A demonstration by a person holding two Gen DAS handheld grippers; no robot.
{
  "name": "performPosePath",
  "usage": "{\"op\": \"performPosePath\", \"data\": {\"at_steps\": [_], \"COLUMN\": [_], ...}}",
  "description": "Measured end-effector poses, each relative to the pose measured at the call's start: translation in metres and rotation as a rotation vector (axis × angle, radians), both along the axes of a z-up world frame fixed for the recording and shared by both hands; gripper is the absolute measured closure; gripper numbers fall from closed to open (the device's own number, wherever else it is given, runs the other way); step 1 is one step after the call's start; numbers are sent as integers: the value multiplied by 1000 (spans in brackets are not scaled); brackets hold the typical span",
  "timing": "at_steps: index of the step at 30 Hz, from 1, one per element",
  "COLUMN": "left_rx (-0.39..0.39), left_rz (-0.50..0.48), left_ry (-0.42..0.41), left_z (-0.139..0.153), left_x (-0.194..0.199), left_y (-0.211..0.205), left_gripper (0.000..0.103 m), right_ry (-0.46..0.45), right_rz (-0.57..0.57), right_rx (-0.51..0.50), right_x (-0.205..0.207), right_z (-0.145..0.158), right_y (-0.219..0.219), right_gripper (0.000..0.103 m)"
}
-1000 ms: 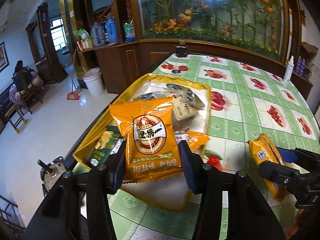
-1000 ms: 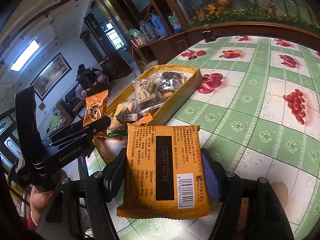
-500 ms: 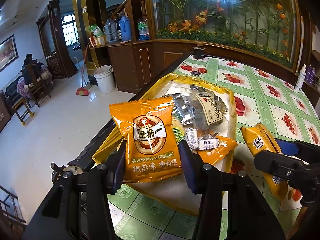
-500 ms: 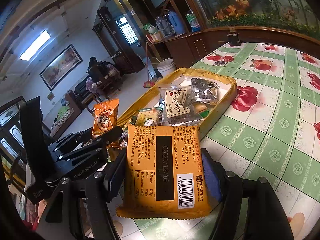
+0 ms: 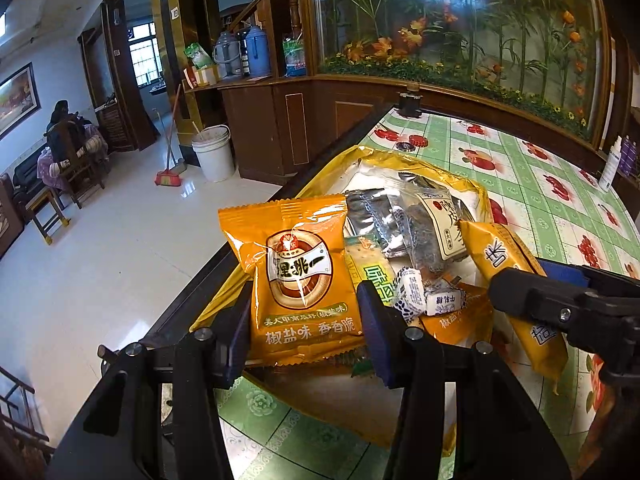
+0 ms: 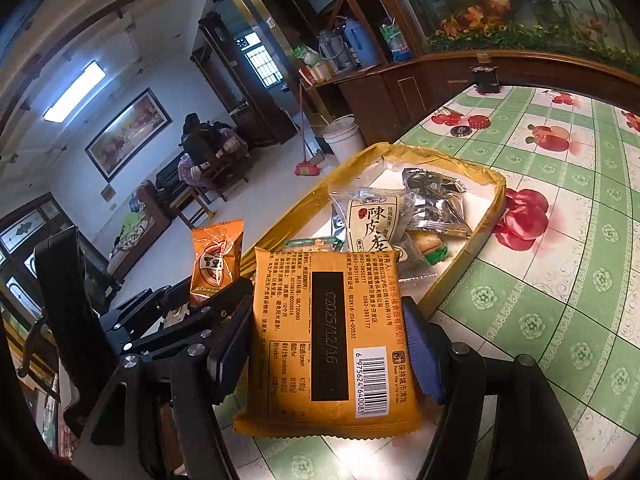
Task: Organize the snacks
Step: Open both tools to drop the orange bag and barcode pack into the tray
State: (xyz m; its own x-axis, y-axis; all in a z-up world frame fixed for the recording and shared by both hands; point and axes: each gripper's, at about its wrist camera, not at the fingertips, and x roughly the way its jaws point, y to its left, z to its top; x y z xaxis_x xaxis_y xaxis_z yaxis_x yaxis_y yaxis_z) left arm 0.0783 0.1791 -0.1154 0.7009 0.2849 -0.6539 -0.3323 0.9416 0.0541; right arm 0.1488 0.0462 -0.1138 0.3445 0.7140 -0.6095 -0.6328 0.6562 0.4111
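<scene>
My left gripper (image 5: 304,320) is shut on an orange snack packet (image 5: 300,276), held upright above the near left corner of the yellow tray (image 5: 452,172). My right gripper (image 6: 328,340) is shut on a second orange packet (image 6: 328,340), its printed back and barcode facing me, just in front of the tray's (image 6: 496,208) near end. That packet also shows in the left wrist view (image 5: 508,276), and the left gripper's packet in the right wrist view (image 6: 216,264). The tray holds several packets, among them a clear plum bag (image 6: 372,220), a silver pack (image 5: 372,216) and small white candies (image 5: 424,296).
The table has a green and white checked cloth (image 6: 568,272) with fruit prints. Its left edge (image 5: 192,288) drops to the tiled floor. Two bottle caps (image 6: 470,126) and a dark jar (image 6: 486,78) lie at the far end. A white bottle (image 5: 610,168) stands at the far right.
Both grippers have moved left and forward toward the tray with their packets. The right gripper's packet now hangs closer to the tray's near end.
</scene>
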Motion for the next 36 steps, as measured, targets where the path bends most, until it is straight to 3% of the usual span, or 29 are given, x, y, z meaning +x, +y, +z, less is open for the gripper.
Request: {"op": "performPosePath", "data": {"at_steps": [25,28,30,36], "left_rx": [-9,1,19,28], "left_rz": [6,23,36,42], "left_ry": [38,62,83,44], "left_z": [-15,-17,-19,-7], "left_x": [30,34,36,21], "left_y": [14,14,13,10], "left_gripper": [54,46,29,25], "right_ry": [-19,-23,-25,-20], "right_rz": [-23,-24,-29,-43], "right_rx": [-17,-27,-46,-30], "right_x": [33,34,34,24], "right_z": [-9,-9,-9,-2], "right_y": [31,33,34,20], "right_gripper": [32,31,30,23]}}
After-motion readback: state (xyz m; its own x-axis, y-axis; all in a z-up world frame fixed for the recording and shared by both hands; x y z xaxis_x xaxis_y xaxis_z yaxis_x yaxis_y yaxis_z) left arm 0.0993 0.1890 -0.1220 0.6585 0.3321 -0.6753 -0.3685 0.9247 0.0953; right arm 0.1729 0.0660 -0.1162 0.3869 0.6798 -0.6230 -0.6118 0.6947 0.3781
